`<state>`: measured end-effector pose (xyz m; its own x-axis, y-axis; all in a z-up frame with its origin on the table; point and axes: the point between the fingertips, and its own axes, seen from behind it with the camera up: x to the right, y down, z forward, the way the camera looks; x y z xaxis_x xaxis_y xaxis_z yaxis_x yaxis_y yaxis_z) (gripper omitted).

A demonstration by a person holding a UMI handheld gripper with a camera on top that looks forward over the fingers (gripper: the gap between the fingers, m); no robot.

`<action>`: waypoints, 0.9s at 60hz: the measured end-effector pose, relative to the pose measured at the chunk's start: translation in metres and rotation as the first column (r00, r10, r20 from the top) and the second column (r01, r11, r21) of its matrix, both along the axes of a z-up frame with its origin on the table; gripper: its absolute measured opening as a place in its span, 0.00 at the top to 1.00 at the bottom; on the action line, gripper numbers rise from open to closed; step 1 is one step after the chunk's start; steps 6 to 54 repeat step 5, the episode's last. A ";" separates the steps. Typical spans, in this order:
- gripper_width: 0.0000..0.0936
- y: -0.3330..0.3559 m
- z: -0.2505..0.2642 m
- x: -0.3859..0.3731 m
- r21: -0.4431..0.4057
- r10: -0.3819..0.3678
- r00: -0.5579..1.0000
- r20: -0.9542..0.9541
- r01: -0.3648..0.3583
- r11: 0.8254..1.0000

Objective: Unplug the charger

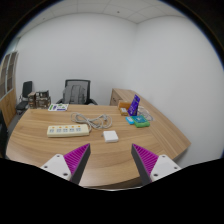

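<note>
Fingers are spread wide with nothing in them, and the little white charger (110,135) sits on the table (40,150) at about 12 o'clock beyond the gripper (109,160), near the power strip (68,129); looks light and rigid, so I'd pinch its flat sides.

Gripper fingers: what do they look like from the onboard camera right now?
The gripper shows two light grey fingers, each with a ribbed magenta-purple pad on its inner face, triangular and tapering toward the tip. No cables, markings, hand or sleeve show.
</note>
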<state>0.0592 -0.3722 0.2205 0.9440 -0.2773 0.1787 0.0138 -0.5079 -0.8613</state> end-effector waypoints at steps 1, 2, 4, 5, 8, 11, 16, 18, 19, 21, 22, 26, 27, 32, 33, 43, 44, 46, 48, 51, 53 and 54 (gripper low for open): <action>0.08 -0.001 0.001 0.000 0.001 0.001 1.000 0.000 -0.001 1.000; 0.08 -0.001 0.002 -0.001 0.002 0.002 1.000 -0.001 -0.002 1.000; 0.08 -0.002 0.004 -0.001 0.003 0.001 1.000 0.000 -0.001 1.000; 0.08 -0.003 0.004 -0.001 0.002 0.001 1.000 0.001 -0.001 1.000; 0.08 -0.003 0.004 -0.001 0.002 0.001 1.000 0.001 -0.001 1.000; 0.08 -0.003 0.004 -0.001 0.002 0.001 1.000 0.001 -0.001 1.000; 0.08 -0.003 0.004 -0.001 0.002 0.001 1.000 0.001 -0.001 1.000; 0.08 -0.003 0.004 -0.001 0.002 0.001 1.000 0.001 -0.001 1.000; 0.08 -0.003 0.004 -0.001 0.002 0.001 1.000 0.001 -0.001 1.000; 0.08 -0.003 0.004 -0.001 0.002 0.001 1.000 0.001 -0.001 1.000; 0.08 -0.003 0.004 -0.001 0.002 0.001 1.000 0.001 -0.001 1.000; 0.08 -0.003 0.004 -0.001 0.002 0.001 1.000 0.001 -0.001 1.000; 0.08 -0.003 0.004 -0.001 0.002 0.001 1.000 0.001 -0.001 1.000; 0.08 -0.003 0.004 -0.001 0.002 0.001 1.000 0.001 -0.001 1.000; 0.08 -0.003 0.004 -0.001 0.002 0.001 1.000 0.001 -0.001 1.000; 0.08 -0.003 0.004 -0.001 0.002 0.001 1.000 0.001 -0.001 1.000; 0.08 -0.003 0.004 -0.001 0.002 0.001 1.000 0.001 -0.001 1.000; 0.08 -0.003 0.004 -0.001 0.002 0.001 1.000 0.001 -0.001 1.000; 0.08 -0.003 0.004 -0.001 0.002 0.001 1.000 0.001 -0.001 1.000; 0.08 -0.003 0.004 -0.001 0.002 0.001 1.000 0.001 -0.001 1.000; 0.08 -0.003 0.004 -0.001 0.002 0.001 1.000 0.001 -0.001 1.000; 0.08 -0.003 0.004 -0.001 0.002 0.001 1.000 0.001 -0.001 1.000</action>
